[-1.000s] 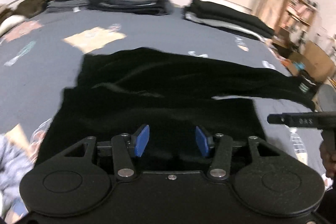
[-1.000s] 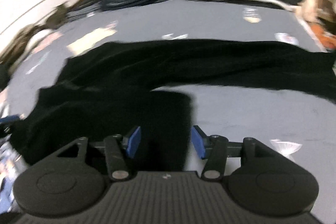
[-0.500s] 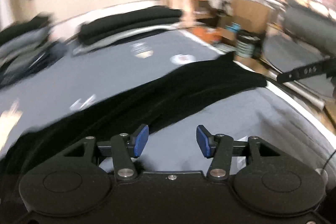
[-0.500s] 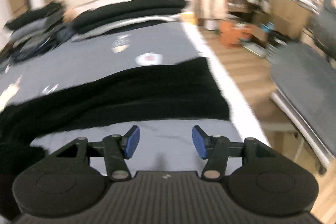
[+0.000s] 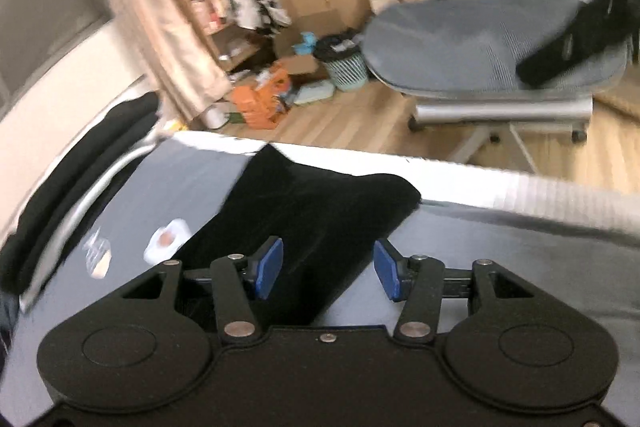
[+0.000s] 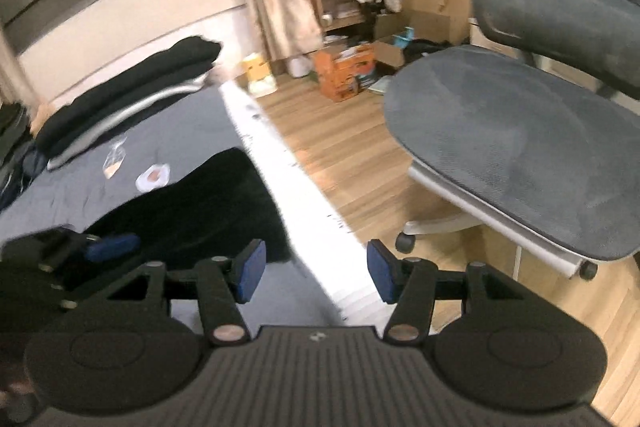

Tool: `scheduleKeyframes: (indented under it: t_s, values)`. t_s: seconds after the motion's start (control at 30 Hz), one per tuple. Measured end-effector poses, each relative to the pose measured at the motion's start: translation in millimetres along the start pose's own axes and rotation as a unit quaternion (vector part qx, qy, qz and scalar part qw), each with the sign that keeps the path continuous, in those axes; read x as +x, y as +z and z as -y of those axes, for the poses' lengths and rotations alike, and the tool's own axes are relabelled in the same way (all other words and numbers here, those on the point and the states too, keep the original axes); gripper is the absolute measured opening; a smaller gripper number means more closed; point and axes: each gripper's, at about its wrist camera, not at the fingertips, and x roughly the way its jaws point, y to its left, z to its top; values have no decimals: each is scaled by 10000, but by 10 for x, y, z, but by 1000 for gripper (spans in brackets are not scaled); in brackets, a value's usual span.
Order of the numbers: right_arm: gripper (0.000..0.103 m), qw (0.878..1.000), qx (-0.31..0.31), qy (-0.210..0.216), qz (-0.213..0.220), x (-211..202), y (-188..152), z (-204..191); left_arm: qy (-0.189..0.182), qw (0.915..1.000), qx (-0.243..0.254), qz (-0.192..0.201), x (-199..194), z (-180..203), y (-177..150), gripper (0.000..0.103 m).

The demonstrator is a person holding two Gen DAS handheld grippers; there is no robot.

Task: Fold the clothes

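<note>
Black garment (image 5: 320, 211) is stretched out on the grey bed (image 5: 192, 187), its far end sitting right at the mattress edge by the floor. Left gripper (image 5: 328, 269) hangs over that end and right gripper (image 6: 312, 271) over the edge just to its right, both spread wide and holding nothing. Looks like they're lining up a grab; next move would need both dropping onto that far hem to pinch it.

You had a plain black garment (image 5: 320, 211) on a dark grey sheet (image 5: 500, 267) printed with pale patches; your gripper pads (image 5: 269, 269) were blue, the mesh chair (image 6: 520, 131) grey.
</note>
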Motion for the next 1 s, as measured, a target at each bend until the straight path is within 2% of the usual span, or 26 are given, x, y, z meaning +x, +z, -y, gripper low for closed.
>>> scheduleKeyframes:
  t_s: [0.2, 0.27, 0.3, 0.33, 0.37, 0.43, 0.53, 0.6, 0.7, 0.87, 1.0]
  values:
    - [56, 9993, 357, -126, -38, 69, 2, 245, 121, 9950, 982, -145, 523, 384, 74, 50]
    - [56, 9989, 442, -130, -67, 80, -4, 292, 261, 9918, 1232, -197, 682, 471, 64, 50]
    - [56, 9987, 480, -131, -80, 85, -9, 313, 336, 9900, 1352, -223, 761, 513, 58, 47]
    - [56, 9987, 496, -130, -80, 90, -16, 321, 345, 9937, 1057, -170, 717, 422, 65, 24]
    - [56, 9986, 501, -130, -75, 90, -18, 323, 338, 9971, 674, -100, 648, 303, 73, 10]
    - [56, 9985, 537, -115, -56, 83, -18, 333, 324, 9994, -96, 41, 509, 66, 91, 6]
    - [56, 9980, 627, -77, -7, 70, -1, 346, 299, 9914, -1248, 251, 300, -290, 118, 6]
    - [56, 9977, 673, -31, 26, 65, 11, 323, 281, 9785, -2007, 389, 161, -528, 135, 6]
    - [56, 9977, 673, 54, 31, 62, 16, 256, 462, 9491, -3054, 615, -313, -1005, -57, 6]
    - [56, 9990, 329, 313, -4, 38, -5, -99, 925, 8894, -4427, 660, -1124, -1792, -695, 6]
    - [56, 9986, 0, 537, -26, 11, -23, -437, 1636, 8450, -5065, 519, -1827, -2247, -1407, 6]
